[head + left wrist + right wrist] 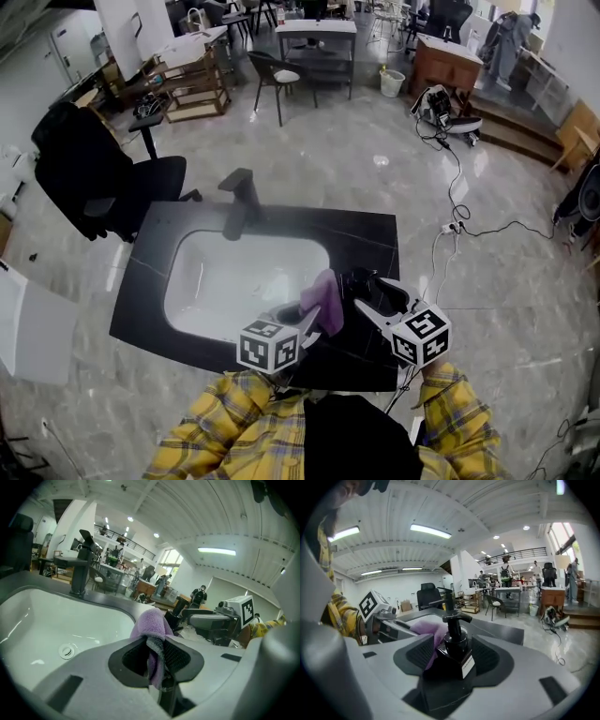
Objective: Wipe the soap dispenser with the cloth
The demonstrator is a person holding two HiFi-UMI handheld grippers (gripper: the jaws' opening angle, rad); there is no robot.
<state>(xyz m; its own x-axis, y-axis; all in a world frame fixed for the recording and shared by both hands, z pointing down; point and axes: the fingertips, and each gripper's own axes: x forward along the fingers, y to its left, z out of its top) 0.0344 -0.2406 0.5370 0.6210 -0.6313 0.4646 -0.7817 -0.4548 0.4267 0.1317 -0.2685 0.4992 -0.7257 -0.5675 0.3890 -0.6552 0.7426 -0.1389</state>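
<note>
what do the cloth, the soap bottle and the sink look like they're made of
The cloth: soft fuzzy fabric, maybe microfibre or fleece; purple, matte, with a napped surface and limp folds.
The soap bottle: black, glossy, probably plastic, though glass can't be ruled out; light glints on the pump.
The sink: white, smooth, shiny, looks like ceramic; reflections show in the bowl.

1 cloth, 1 soap dispenser, 1 sink
</note>
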